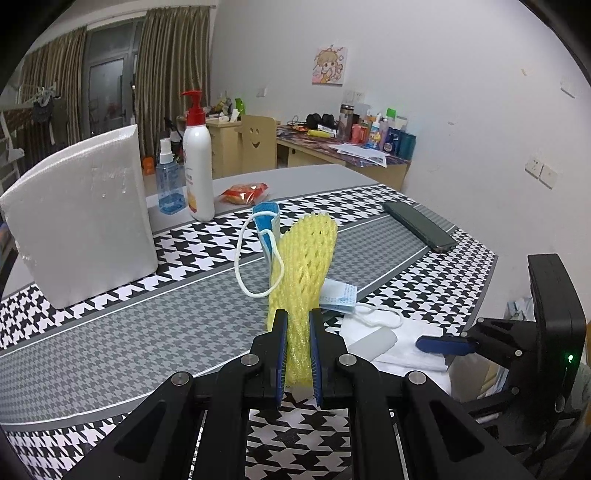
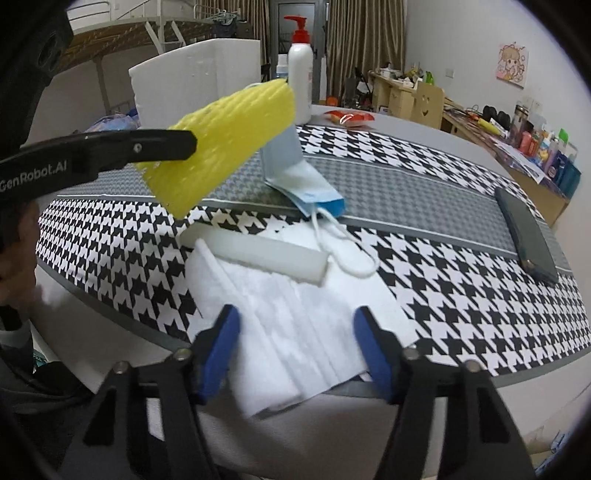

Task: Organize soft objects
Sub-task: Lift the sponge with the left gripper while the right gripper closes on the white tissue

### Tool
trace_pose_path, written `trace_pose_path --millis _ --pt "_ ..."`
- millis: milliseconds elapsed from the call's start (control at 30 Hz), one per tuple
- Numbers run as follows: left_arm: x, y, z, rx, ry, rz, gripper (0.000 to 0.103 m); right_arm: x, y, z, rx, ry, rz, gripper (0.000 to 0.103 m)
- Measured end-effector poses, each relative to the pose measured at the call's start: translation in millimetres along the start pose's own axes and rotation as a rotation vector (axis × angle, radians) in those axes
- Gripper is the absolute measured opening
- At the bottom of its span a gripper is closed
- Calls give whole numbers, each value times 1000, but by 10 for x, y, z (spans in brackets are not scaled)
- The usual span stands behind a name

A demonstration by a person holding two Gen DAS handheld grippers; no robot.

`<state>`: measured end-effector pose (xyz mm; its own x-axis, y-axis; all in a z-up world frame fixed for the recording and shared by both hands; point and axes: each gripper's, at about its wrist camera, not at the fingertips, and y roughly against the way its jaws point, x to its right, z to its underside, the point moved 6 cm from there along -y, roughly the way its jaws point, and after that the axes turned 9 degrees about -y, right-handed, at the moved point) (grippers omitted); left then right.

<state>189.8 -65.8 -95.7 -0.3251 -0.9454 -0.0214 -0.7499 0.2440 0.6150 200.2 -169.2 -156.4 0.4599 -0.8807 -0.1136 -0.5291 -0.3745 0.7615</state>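
A lived-in bedroom or dorm room.
Brown curtains (image 1: 166, 74), a cluttered wooden desk (image 1: 343, 155), a cartoon poster (image 1: 330, 65) and a raised bed frame (image 2: 140, 29) surround the houndstooth-covered surface (image 1: 147, 332).

My left claw (image 1: 299, 325) is clamped on the yellow foam net (image 1: 304, 266), holding it up over the desk (image 1: 129, 332) beside a blue mask (image 1: 266, 221).

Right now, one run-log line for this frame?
left gripper: shut on yellow foam net, lifted | right gripper: open over white cloth, not gripping | blue mask: on table
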Motion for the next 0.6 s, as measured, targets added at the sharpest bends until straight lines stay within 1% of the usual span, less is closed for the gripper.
trace_pose_path --millis 33,67,100,133,167,200,233,333,500,600 --pt "8 6 -4 2 -3 0 12 27 13 -11 -3 -4 7 42" --pt "17 8 -12 2 -6 1 12 31 20 -12 -3 -3 11 38" --pt "27 11 -17 4 -7 2 12 28 25 -11 -3 -1 13 30" --pt "33 16 -20 5 -9 2 12 15 30 -7 -2 4 13 23" --pt "40 24 -27 7 -11 3 12 -1 33 -2 -1 10 13 20" --pt "45 35 -33 9 -13 2 12 -19 37 3 -2 16 8 11" --pt "47 48 -38 13 -16 1 12 -31 38 11 -2 18 4 8" --pt "42 80 -53 21 -15 -3 12 -31 45 16 -1 -2 -11 5" --pt "48 140 -79 36 -19 -11 12 10 164 -69 39 -47 -35 4" --pt "58 171 -104 49 -22 -13 12 22 254 -129 71 -55 -24 4"
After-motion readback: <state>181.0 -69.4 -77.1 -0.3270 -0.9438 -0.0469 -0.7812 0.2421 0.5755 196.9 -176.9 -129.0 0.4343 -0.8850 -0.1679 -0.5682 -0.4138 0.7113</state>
